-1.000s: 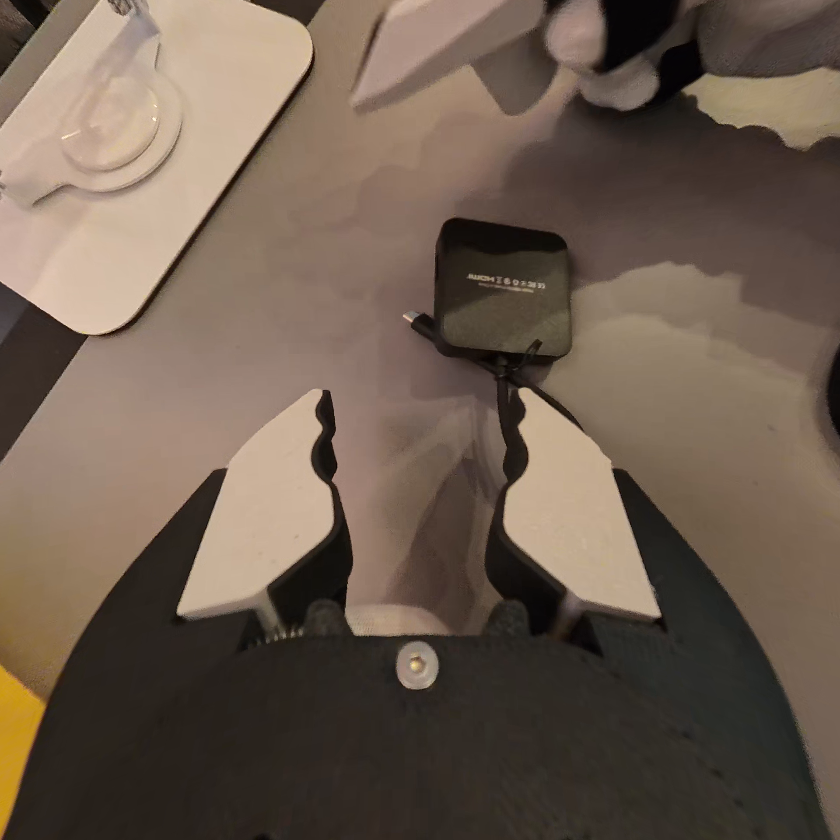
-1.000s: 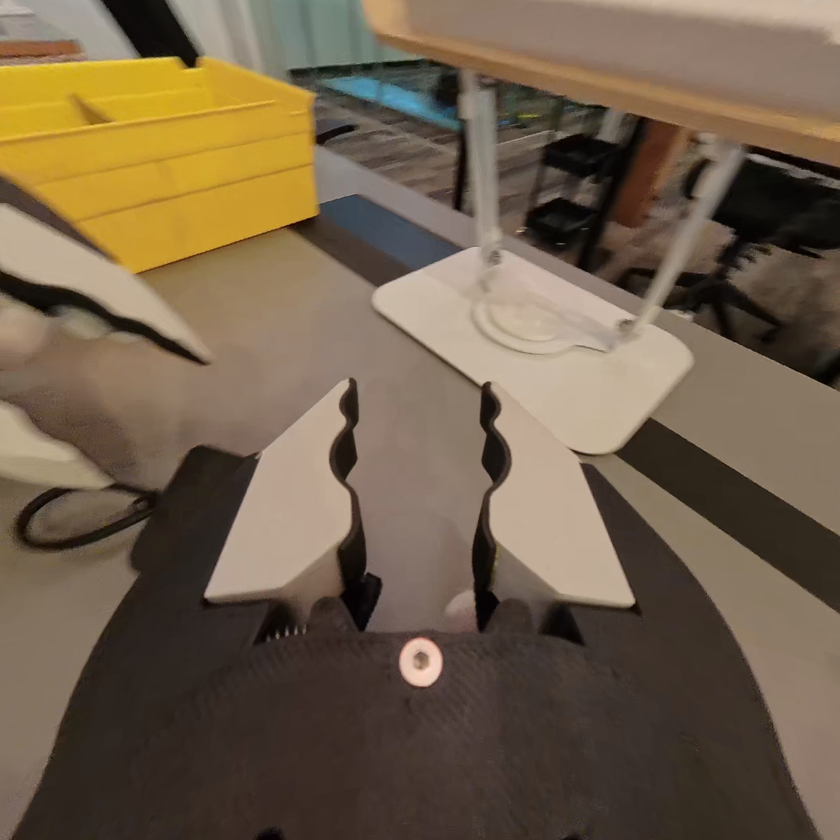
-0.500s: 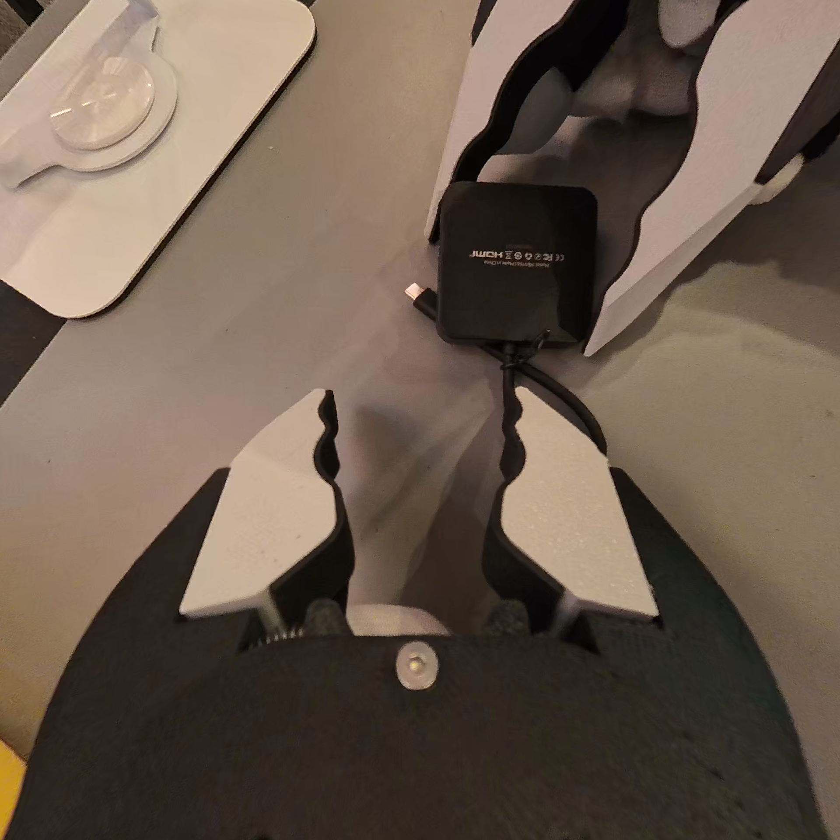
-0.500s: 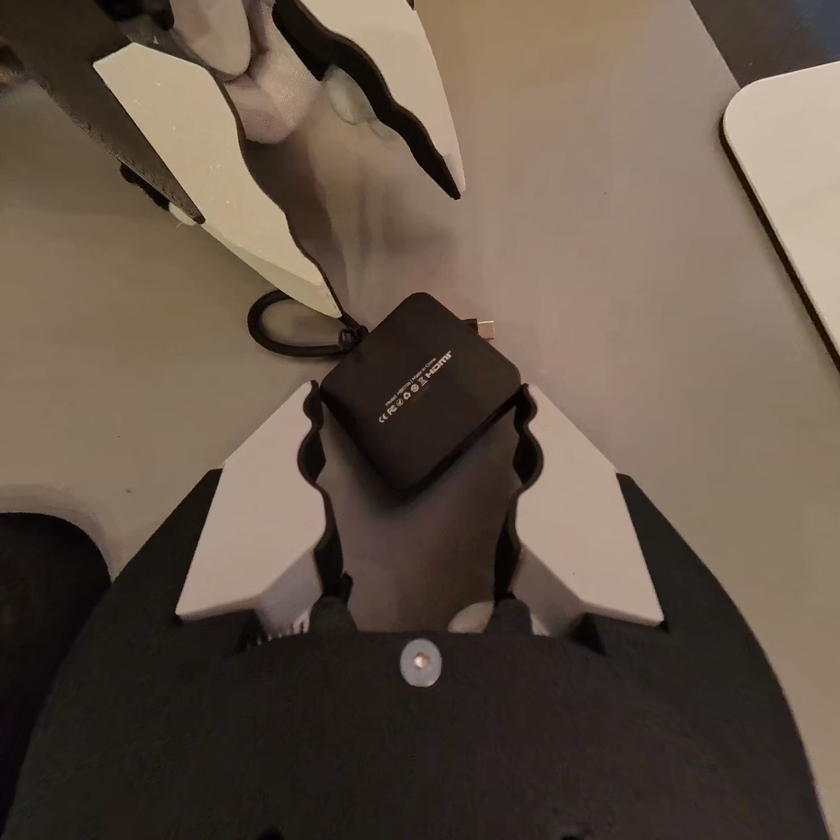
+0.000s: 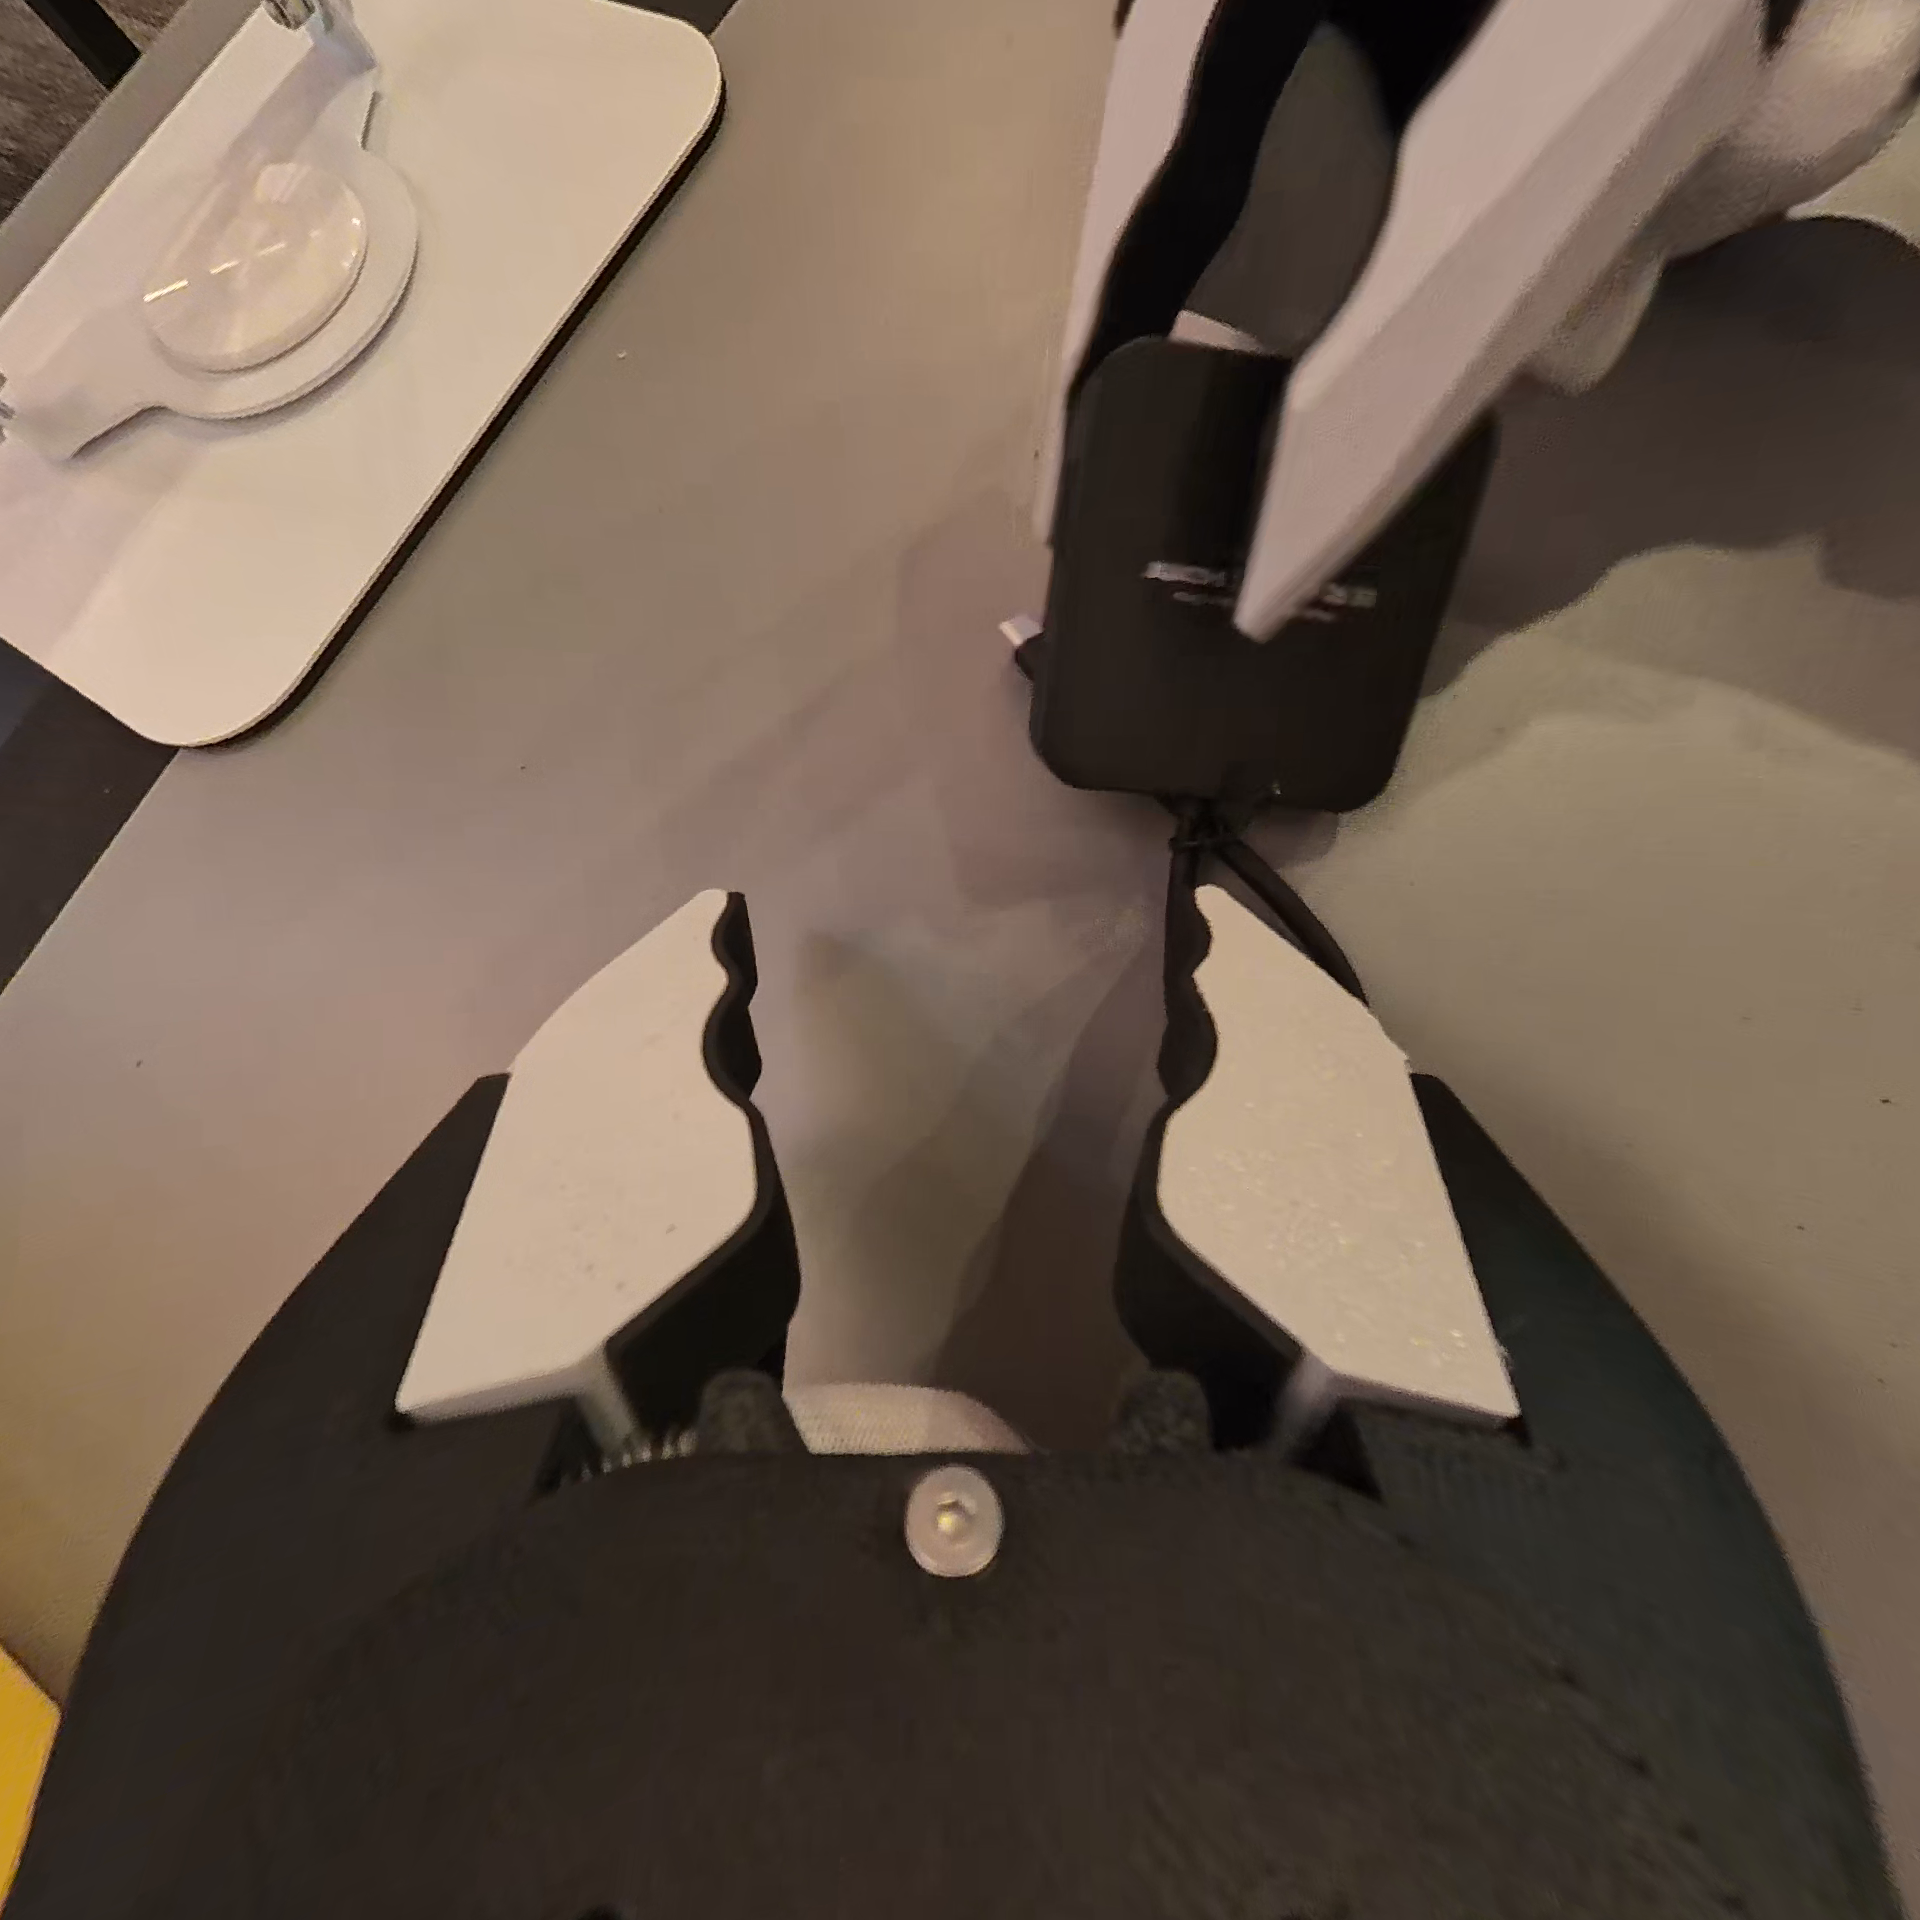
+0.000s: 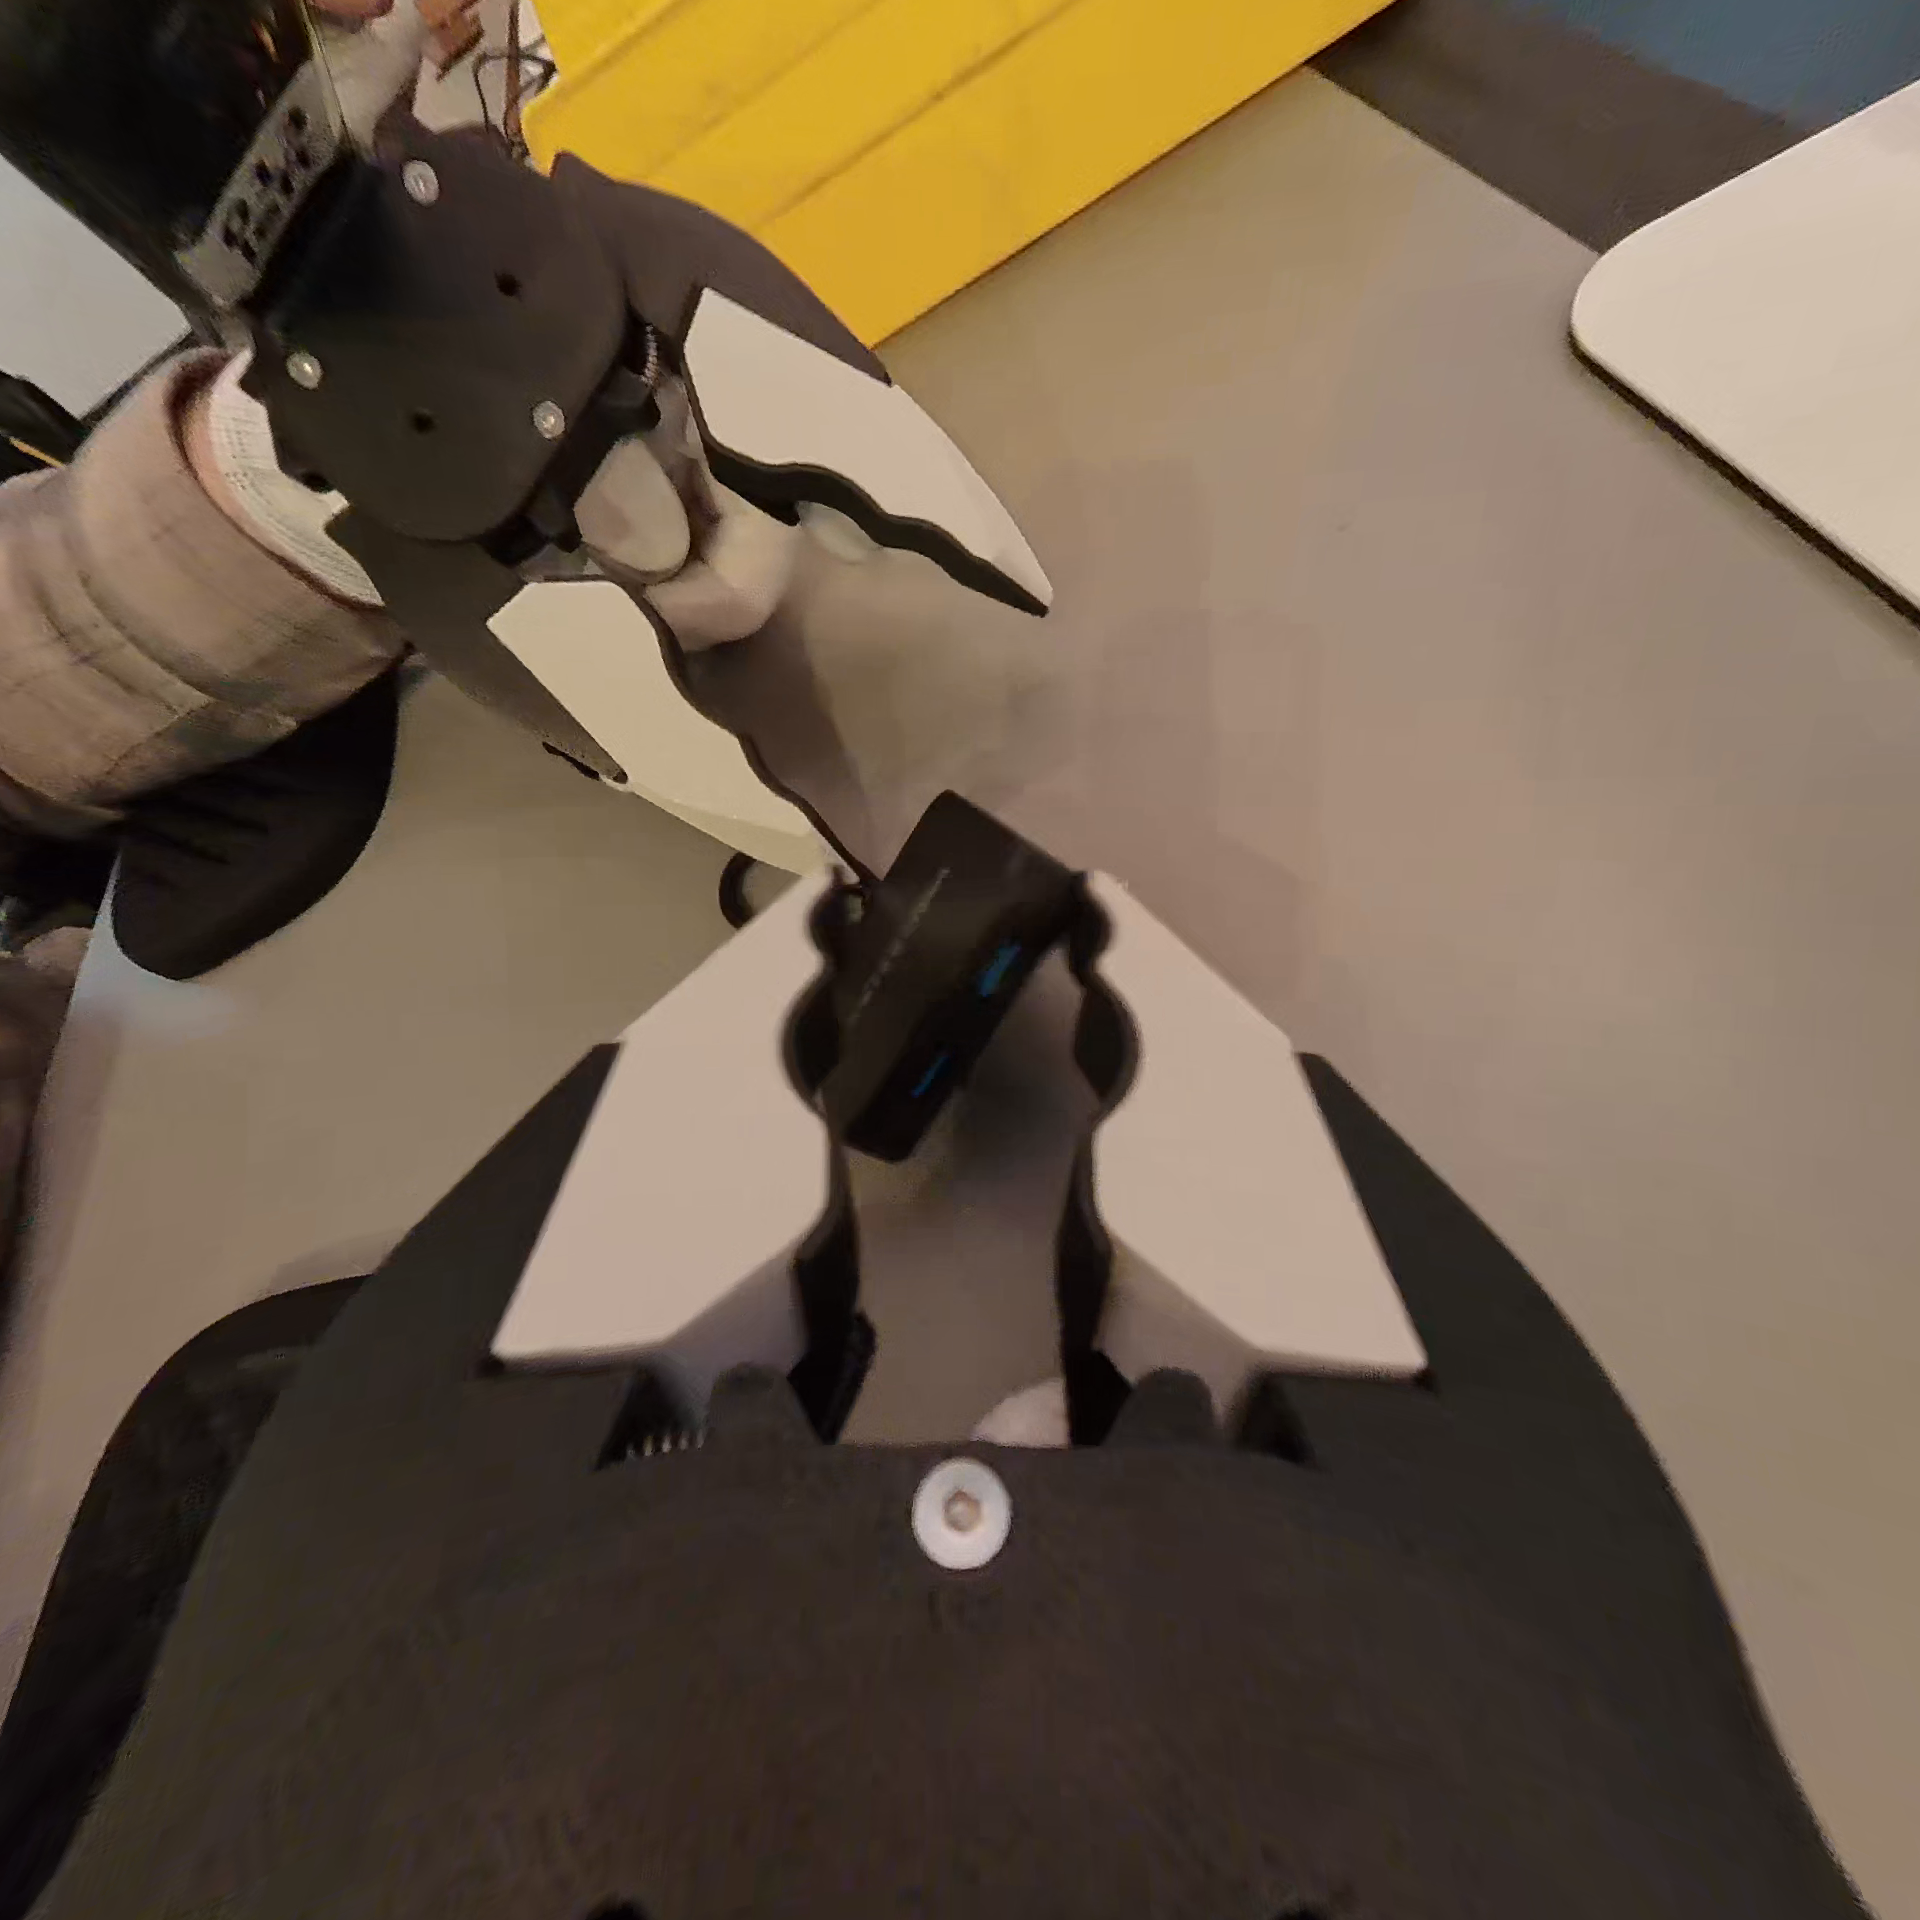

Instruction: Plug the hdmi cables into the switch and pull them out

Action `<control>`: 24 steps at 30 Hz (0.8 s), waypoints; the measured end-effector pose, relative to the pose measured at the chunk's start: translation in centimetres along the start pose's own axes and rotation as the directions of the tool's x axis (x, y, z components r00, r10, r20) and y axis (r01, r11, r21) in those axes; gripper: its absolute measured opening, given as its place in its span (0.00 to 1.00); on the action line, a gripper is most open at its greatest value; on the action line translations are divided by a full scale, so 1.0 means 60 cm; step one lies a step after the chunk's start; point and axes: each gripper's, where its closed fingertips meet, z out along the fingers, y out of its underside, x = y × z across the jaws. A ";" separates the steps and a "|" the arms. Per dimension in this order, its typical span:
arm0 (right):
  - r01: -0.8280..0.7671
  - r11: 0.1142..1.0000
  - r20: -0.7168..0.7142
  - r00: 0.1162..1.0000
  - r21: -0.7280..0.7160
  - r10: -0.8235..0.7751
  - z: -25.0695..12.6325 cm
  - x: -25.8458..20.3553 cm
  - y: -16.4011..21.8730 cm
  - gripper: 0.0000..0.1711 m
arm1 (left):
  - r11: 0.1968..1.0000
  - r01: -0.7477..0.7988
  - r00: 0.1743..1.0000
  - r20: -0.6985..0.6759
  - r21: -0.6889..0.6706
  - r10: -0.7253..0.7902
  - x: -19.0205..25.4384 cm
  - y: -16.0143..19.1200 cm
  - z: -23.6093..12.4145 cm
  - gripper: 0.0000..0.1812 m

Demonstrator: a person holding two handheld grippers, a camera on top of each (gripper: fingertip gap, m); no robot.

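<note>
Black plastic, the switch [image 5: 1247, 582] sits right of centre in the left wrist view, tilted up between the white fingers of the right hand-held gripper [image 5: 1153, 520], which comes down from the upper right and clamps it from both sides. A short black cable [image 5: 1262, 894] trails from the switch's lower edge toward the frame centre, passing just beside one finger of the left hand-held gripper [image 5: 971, 914]. That left one fills the lower half, released, jaws spread with only grey desk [image 5: 727, 644] between them. A white lamp base [image 5: 312, 353] lies in the upper left, and a yellow sliver shows at the lower left edge.

In the right wrist view, the right hand-held gripper [image 6: 951, 894] occupies the lower half, clenched on the switch [image 6: 935, 997] at frame centre, which is blurred and turned edge-on with blue marks on its side. The left hand-held gripper [image 6: 935, 717] reaches in from the upper left, spread wide, one fingertip just beside the switch's cable end. A yellow bin [image 6: 904, 135] stands at the top; the lamp base [image 6: 1766, 343] corner shows upper right.
</note>
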 end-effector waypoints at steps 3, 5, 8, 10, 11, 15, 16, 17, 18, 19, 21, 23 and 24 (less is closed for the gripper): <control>0.001 1.000 0.124 0.992 0.016 -0.003 -0.006 -0.031 0.001 0.12 | 1.000 0.003 1.000 -0.008 0.006 -0.003 0.002 -0.001 -0.001 0.42; 0.012 1.000 0.145 0.989 0.005 -0.013 -0.003 -0.040 0.002 0.13 | 1.000 -0.001 1.000 -0.005 0.007 0.001 0.002 -0.002 -0.001 0.42; 0.024 0.999 0.184 0.983 -0.047 -0.015 0.007 -0.055 0.014 0.17 | 1.000 -0.015 1.000 -0.004 0.011 0.015 0.004 -0.003 -0.001 0.42; 0.040 0.998 0.172 0.985 -0.050 -0.031 0.006 -0.051 0.015 0.14 | 1.000 -0.023 1.000 -0.001 0.016 0.023 0.004 -0.004 -0.001 0.42; 0.046 0.998 0.162 0.986 -0.050 -0.037 0.005 -0.047 0.016 0.13 | 1.000 -0.022 1.000 0.002 0.019 0.022 0.002 -0.004 -0.002 0.42; 0.070 0.997 0.116 0.991 -0.014 -0.068 -0.004 -0.030 0.009 0.07 | 0.996 -0.010 0.999 0.050 0.089 0.005 -0.013 -0.022 -0.011 0.43; 0.077 0.997 0.118 0.990 -0.007 -0.076 -0.005 -0.031 0.008 0.07 | 0.994 -0.014 0.996 0.084 0.110 0.004 -0.021 -0.027 -0.012 0.43; 0.081 0.997 0.110 0.991 0.005 -0.081 -0.005 -0.029 0.005 0.07 | 0.991 -0.012 0.995 0.103 0.132 -0.002 -0.027 -0.033 -0.014 0.43; 0.078 0.997 0.090 0.993 0.017 -0.079 -0.007 -0.022 0.002 0.06 | 0.986 -0.004 0.992 0.121 0.165 -0.017 -0.033 -0.040 -0.018 0.43; 0.074 0.997 0.067 0.995 0.029 -0.076 -0.009 -0.014 -0.002 0.06 | 0.977 0.016 0.990 0.132 0.211 -0.045 -0.039 -0.051 -0.024 0.43; 0.073 0.995 0.024 0.997 0.066 -0.075 -0.017 0.000 -0.010 0.06 | 0.954 0.068 0.984 0.136 0.291 -0.111 -0.052 -0.067 -0.038 0.42; 0.071 0.991 -0.016 0.997 0.111 -0.070 -0.029 0.014 -0.020 0.07 | 0.939 0.072 0.971 0.190 0.337 -0.143 -0.073 -0.073 -0.052 0.40; 0.063 0.989 -0.046 0.997 0.136 -0.057 -0.036 0.024 -0.026 0.06 | 0.938 0.068 0.964 0.220 0.339 -0.149 -0.083 -0.071 -0.056 0.39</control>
